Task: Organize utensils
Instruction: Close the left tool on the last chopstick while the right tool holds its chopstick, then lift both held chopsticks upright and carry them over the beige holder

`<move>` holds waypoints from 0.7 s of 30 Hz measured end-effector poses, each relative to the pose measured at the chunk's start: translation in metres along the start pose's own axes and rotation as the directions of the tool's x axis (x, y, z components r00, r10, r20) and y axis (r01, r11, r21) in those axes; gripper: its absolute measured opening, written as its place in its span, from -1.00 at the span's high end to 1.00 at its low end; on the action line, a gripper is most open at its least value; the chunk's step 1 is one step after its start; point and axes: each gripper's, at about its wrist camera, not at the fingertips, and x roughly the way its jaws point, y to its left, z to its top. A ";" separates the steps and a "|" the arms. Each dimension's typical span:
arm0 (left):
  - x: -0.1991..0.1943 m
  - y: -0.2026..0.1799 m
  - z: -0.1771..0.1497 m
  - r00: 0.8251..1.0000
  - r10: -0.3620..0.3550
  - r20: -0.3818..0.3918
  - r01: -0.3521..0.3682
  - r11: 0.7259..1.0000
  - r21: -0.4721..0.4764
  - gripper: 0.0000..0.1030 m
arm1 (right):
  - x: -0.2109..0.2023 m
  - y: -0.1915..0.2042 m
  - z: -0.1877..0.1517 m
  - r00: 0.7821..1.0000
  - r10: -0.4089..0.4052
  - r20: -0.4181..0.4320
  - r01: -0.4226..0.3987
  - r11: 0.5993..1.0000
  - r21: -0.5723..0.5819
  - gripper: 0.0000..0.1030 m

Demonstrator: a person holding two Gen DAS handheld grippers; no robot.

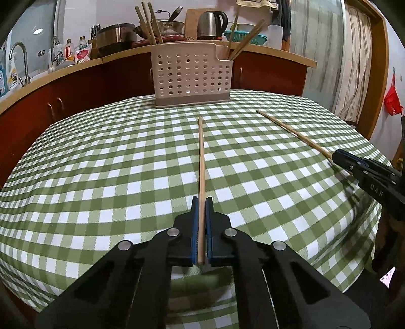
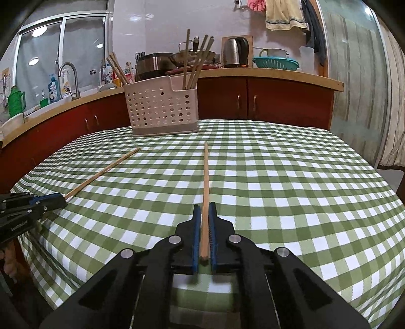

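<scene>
My left gripper point(image 1: 201, 202) is shut on a wooden chopstick point(image 1: 201, 162) that points straight ahead over the table. My right gripper point(image 2: 204, 207) is shut on a second wooden chopstick point(image 2: 206, 177), also pointing ahead. Each gripper shows in the other's view: the right gripper point(image 1: 338, 155) holding its chopstick point(image 1: 291, 131) at the right, the left gripper point(image 2: 60, 198) holding its chopstick point(image 2: 103, 170) at the left. A beige perforated utensil holder point(image 1: 191, 76) stands at the table's far edge with several chopsticks point(image 1: 149, 22) upright in both ends; it also shows in the right wrist view point(image 2: 162, 106).
The table wears a green and white checked cloth point(image 1: 101, 177). Behind it runs a red cabinet with a wooden counter point(image 2: 278, 76) carrying a kettle point(image 2: 234, 52), pots, a teal colander and a sink tap point(image 2: 68, 78).
</scene>
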 end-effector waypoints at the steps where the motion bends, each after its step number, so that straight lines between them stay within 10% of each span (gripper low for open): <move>1: -0.001 0.001 0.002 1.000 0.004 0.009 -0.004 1.000 -0.001 0.90 | 0.000 0.001 0.001 1.000 0.002 0.002 -0.002 1.000 -0.002 0.86; 21: -0.015 0.009 0.016 0.992 0.061 0.108 -0.062 0.998 0.008 0.90 | -0.009 0.010 0.011 0.999 -0.007 0.052 0.008 1.000 -0.026 0.92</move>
